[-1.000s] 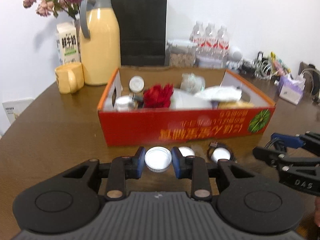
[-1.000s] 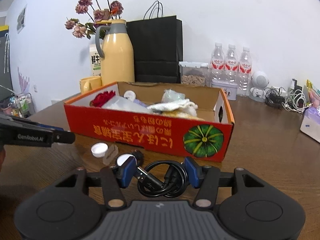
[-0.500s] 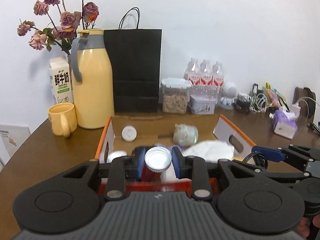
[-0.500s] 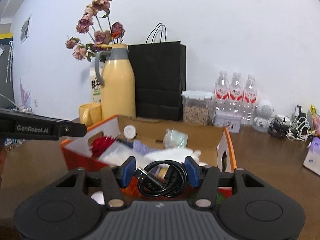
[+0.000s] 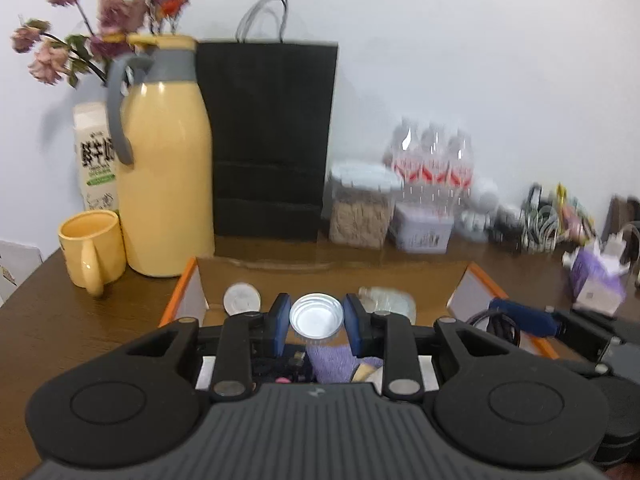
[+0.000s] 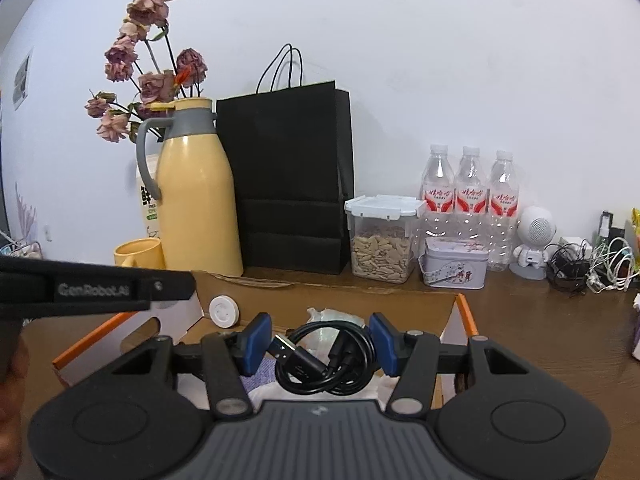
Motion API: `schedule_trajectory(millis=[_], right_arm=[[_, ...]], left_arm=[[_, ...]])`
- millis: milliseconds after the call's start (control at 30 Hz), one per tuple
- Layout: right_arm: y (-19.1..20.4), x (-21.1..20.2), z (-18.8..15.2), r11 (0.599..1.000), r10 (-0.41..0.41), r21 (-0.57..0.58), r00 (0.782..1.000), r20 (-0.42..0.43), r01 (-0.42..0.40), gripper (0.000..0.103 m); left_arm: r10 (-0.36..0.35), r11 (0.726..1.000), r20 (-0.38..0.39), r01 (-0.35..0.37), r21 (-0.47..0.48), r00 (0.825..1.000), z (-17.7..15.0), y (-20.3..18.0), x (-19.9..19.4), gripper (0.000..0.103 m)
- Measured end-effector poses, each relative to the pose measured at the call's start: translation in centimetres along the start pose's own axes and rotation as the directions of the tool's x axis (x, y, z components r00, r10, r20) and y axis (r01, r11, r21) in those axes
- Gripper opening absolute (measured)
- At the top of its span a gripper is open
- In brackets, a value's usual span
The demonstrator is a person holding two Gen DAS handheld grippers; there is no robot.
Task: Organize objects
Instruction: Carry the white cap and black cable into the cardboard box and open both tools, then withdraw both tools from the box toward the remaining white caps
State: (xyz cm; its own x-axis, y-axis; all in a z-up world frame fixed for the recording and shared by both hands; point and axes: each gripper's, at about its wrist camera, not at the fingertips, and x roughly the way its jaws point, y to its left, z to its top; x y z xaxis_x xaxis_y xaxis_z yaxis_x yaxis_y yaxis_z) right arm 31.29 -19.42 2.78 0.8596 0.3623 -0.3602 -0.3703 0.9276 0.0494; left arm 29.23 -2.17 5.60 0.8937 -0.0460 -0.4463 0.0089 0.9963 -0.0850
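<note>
My left gripper [image 5: 316, 322] is shut on a round white lid [image 5: 317, 317] and holds it above the open orange cardboard box [image 5: 180, 294]. My right gripper [image 6: 320, 342] is shut on a coiled black USB cable [image 6: 326, 356], also above the box [image 6: 464, 316]. The right gripper shows in the left wrist view [image 5: 524, 316], and the left one in the right wrist view [image 6: 96, 290]. Inside the box lie a white round puck [image 6: 224, 310], a clear plastic bag [image 5: 390, 300] and a purple cloth [image 5: 336, 362].
Behind the box stand a yellow thermos jug [image 5: 164, 168], a yellow mug [image 5: 92, 254], a milk carton [image 5: 96, 156], a black paper bag [image 5: 268, 140], a nut container [image 6: 382, 238], a small tin [image 6: 454, 268] and water bottles [image 6: 468, 196]. Cables [image 6: 592, 264] lie at right.
Both grippers have risen from the table in front of the box and moved forward over it, each still holding its object. The view now looks down into the box.
</note>
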Motion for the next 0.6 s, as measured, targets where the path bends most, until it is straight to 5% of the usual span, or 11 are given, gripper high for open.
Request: schedule_trajectory(millis=[200, 267, 333, 400, 467, 600], right_arm=[[-0.3, 0.7, -1.0, 1.000, -0.002, -0.001, 0.999, -0.037, 0.002, 0.053], [-0.2, 0.7, -1.2, 1.000, -0.013, -0.006, 0.999, -0.050, 0.013, 0.056], [-0.2, 0.6, -1.3, 1.000, -0.018, -0.005, 0.998, -0.057, 0.018, 0.064], [-0.3, 0.4, -1.4, 1.000, -0.028, 0.000, 0.998, -0.053, 0.028, 0.092], [-0.3, 0.2, -1.4, 0.999, -0.035, 0.006, 0.998, -0.047, 0.035, 0.103], [-0.5, 0.2, -1.5, 0.999, -0.037, 0.013, 0.998, -0.059, 0.038, 0.103]], left_arm=[[0.032, 0.999, -0.025, -0.032, -0.016, 0.999, -0.6, 0.5, 1.0, 0.033], [0.050, 0.999, -0.015, -0.050, -0.016, 0.999, -0.8, 0.7, 0.8, 0.053], [0.078, 0.997, 0.010, -0.078, -0.015, 0.997, -0.8, 0.7, 0.4, 0.089], [0.102, 0.995, 0.043, -0.101, -0.009, 0.994, -0.8, 0.7, -0.1, 0.100], [0.109, 0.994, 0.059, -0.109, -0.009, 0.992, -0.8, 0.7, -0.4, 0.103], [0.115, 0.993, 0.049, -0.115, -0.008, 0.992, -0.9, 0.6, -0.5, 0.103]])
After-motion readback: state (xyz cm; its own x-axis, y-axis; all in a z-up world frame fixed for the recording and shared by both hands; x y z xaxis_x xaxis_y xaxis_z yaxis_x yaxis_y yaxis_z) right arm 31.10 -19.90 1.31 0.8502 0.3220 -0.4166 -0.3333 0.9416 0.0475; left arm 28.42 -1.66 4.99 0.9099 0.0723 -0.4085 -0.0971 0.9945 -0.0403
